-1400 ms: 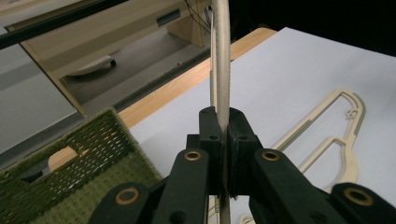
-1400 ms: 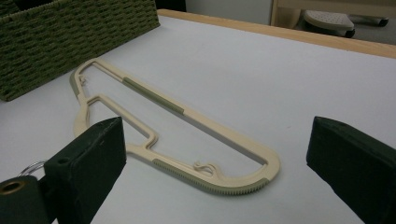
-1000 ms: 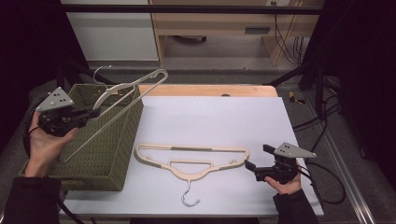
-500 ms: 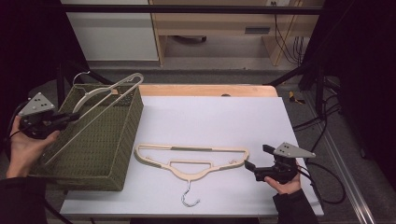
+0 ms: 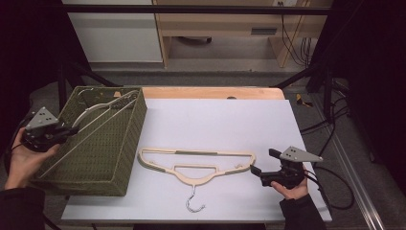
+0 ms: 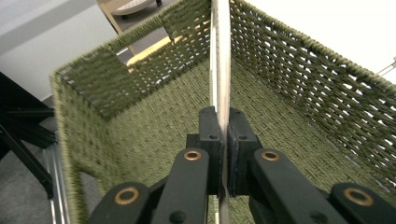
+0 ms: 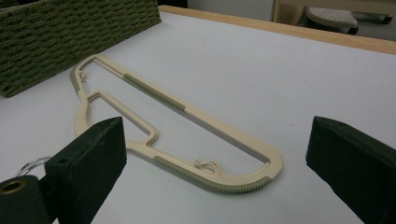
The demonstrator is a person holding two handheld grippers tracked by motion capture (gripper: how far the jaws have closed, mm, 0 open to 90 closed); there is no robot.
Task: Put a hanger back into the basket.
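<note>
Hangers: two, one (image 5: 103, 112) gripper-held in one basket (image 5: 127, 143), one (image 5: 196, 163) on table (image 5: 215, 120)

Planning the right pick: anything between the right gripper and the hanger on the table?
Nothing: bare white table between the open right gripper and the hanger, per the right gripper view.

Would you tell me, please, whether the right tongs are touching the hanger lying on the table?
Apart. In the right gripper view the right tongs stand open, with bare table between both pads and the hanger.
</note>
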